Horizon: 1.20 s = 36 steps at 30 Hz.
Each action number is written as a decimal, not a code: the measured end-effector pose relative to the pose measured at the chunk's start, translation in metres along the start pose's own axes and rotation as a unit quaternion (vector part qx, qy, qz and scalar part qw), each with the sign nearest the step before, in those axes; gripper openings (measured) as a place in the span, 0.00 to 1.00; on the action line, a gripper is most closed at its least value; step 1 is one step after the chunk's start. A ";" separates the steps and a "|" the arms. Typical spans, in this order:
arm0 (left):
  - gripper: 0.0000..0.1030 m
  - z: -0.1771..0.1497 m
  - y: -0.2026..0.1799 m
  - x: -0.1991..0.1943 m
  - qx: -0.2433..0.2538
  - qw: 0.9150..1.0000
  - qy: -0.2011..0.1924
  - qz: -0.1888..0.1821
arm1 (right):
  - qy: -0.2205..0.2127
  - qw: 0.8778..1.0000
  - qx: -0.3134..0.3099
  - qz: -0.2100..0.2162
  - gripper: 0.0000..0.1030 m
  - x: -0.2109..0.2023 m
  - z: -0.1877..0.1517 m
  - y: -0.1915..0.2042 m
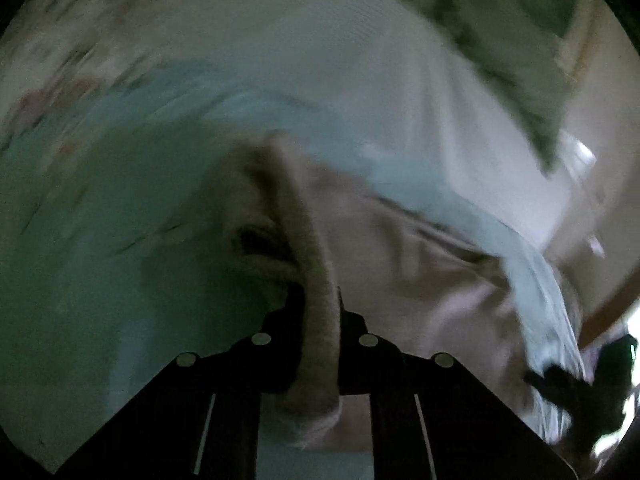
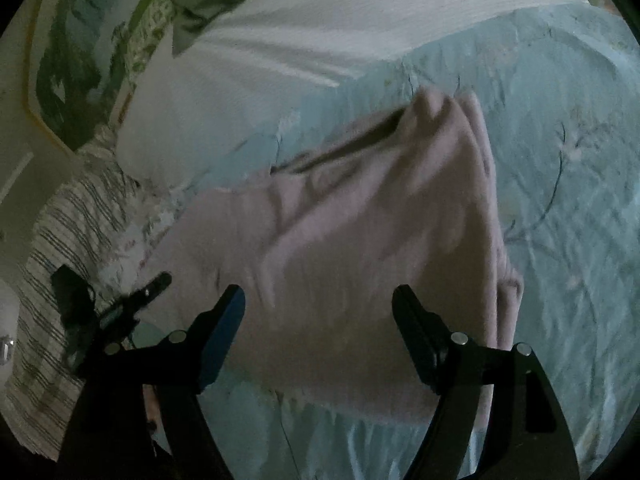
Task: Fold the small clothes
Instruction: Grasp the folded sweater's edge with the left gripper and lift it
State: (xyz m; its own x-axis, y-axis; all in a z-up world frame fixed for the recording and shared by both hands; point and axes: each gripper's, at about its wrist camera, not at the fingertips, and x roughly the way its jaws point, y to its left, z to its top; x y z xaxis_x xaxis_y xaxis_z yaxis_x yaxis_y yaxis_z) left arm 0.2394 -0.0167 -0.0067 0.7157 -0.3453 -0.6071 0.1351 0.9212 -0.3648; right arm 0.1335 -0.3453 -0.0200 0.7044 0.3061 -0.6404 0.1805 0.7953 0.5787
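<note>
so basically the left gripper (image 1: 320, 300) has its jaws pinched down on a thick hemmed edge of the pinkish garment (image 2: 352, 220), and you can see that band of fabric running right up between the two fingers in the left wrist view. everything there is smeared with blur, so i can't tell exactly which edge it is, could be a waistband or a hem. the garment itself is lying spread out on the light blue floral bedspread (image 2: 560, 160), with one end bunched up and lifted, which i'd guess is the pinched edge being carried over to make a fold. the right gripper (image 2: 320, 304) is wide apart, hovering over the near part of the cloth with nothing between its fingers, probably kept free to pin or smooth the fabric. a white pillow (image 2: 260, 40) sits further back on the bed, well clear of the folding spot.
</note>
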 end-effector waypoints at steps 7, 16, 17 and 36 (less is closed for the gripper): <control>0.10 -0.034 -0.108 0.023 0.150 0.988 0.025 -0.027 | -0.008 1.000 0.010 0.025 0.75 0.005 0.031 -0.006; 0.10 -0.064 -0.115 0.059 0.171 0.982 0.069 -0.032 | 0.080 0.995 -0.026 0.049 0.75 0.089 0.069 0.020; 0.10 -0.062 -0.113 0.056 0.169 0.983 0.066 -0.036 | 0.091 0.994 -0.027 0.053 0.75 0.100 0.071 0.025; 0.10 -0.054 -0.136 0.014 0.179 0.977 0.050 -0.101 | 0.055 0.995 -0.019 0.083 0.13 0.098 0.124 0.035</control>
State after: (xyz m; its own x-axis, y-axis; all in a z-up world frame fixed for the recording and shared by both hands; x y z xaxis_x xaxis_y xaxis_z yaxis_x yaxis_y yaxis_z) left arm 0.1942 -0.1563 -0.0043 0.5812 -0.5266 -0.6204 0.5112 0.8295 -0.2252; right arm 0.2941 -0.3523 0.0008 0.6431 0.4888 -0.5894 0.0392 0.7477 0.6629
